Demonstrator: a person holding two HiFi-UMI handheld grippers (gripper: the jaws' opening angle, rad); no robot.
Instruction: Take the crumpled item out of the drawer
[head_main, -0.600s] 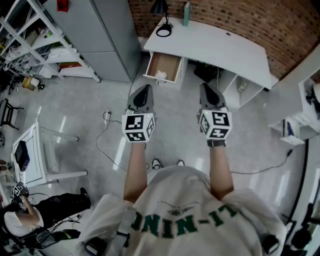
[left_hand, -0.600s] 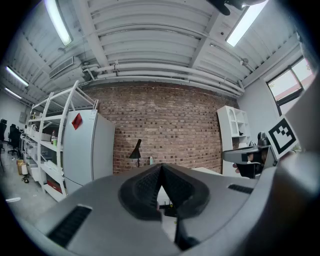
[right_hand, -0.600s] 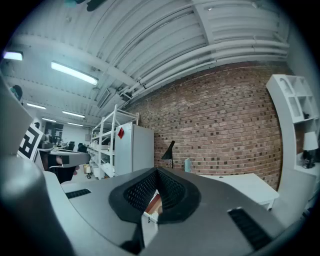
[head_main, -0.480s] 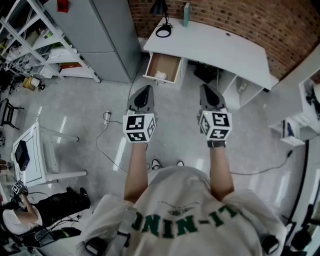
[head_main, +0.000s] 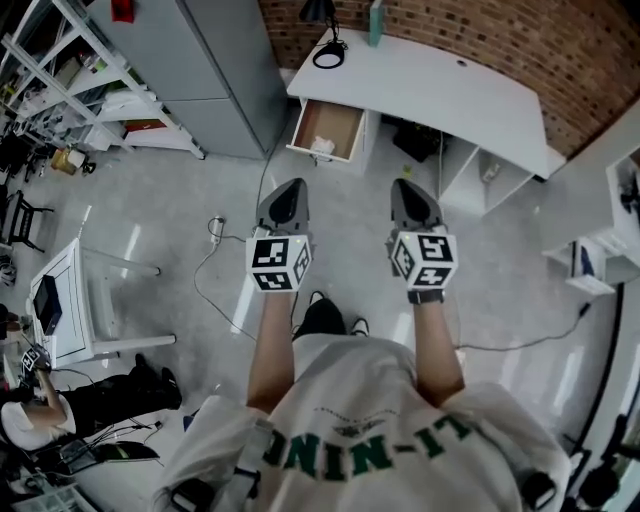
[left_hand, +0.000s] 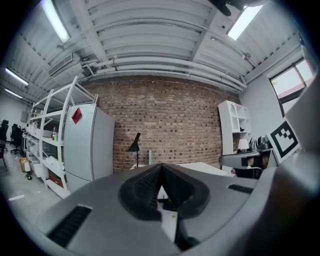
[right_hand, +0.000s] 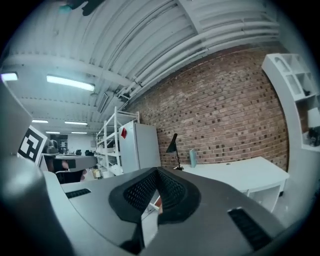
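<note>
The open drawer (head_main: 326, 130) hangs from the left end of the white desk (head_main: 440, 90), across the floor from me. Near the drawer's front lies a white crumpled item (head_main: 322, 147). Both grippers are held out side by side at chest height, well short of the drawer. My left gripper (head_main: 291, 186) is shut with nothing in it; its jaw tips meet in the left gripper view (left_hand: 161, 170). My right gripper (head_main: 403, 185) is likewise shut and empty, jaws together in the right gripper view (right_hand: 157, 173). Both point toward the brick wall and desk.
A black desk lamp (head_main: 322, 20) and a pale bottle (head_main: 375, 22) stand on the desk. A grey cabinet (head_main: 230, 80) and white shelving (head_main: 60, 60) are to the left. A cable (head_main: 215, 240) lies on the floor. A small white table (head_main: 70, 310) and a seated person (head_main: 40, 420) are at lower left.
The person has stepped forward: a dark trouser leg now shows under the grippers. Both grippers sit slightly lower in the head view and stay shut.
</note>
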